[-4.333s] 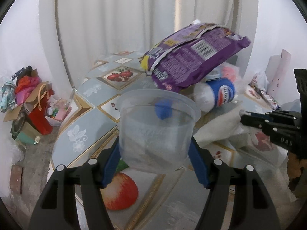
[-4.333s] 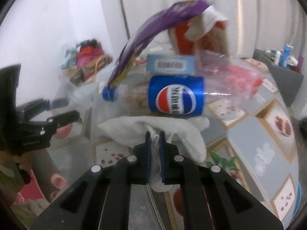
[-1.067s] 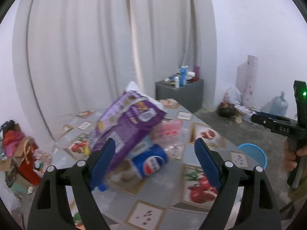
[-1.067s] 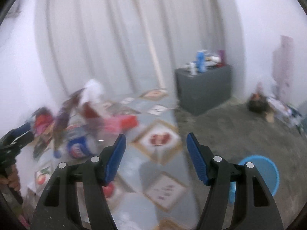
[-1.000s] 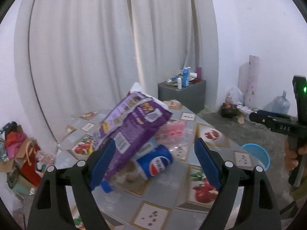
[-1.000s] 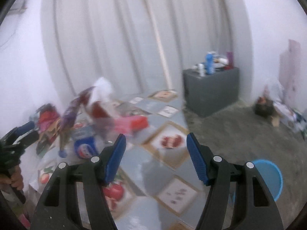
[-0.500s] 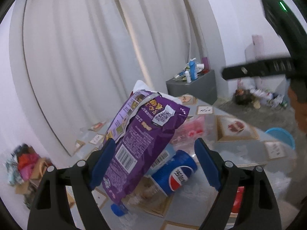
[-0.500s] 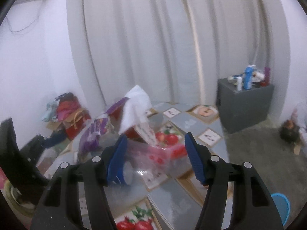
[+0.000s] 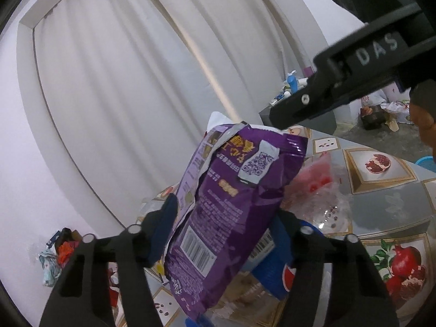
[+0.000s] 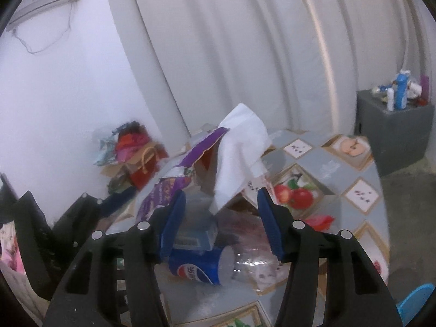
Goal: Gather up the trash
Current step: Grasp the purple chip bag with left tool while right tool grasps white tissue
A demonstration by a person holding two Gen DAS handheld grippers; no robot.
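Your left gripper has just been closing around the purple snack bag, which leans on the trash pile on the tabletop; whether the pads bite yet I can't tell. Squeeze the bag's middle, lift straight off the pile. Your right gripper has just been narrowing, nothing between its jaws, over the Pepsi bottle. Only the right wrist view shows the white tissue on top; only the left shows the bag's barcode face.

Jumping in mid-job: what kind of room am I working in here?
Most likely a lived-in room of a home, not a lab. A table with a fruit-print cover carries the trash, white curtains fill the back wall, and a grey cabinet holds bottles.
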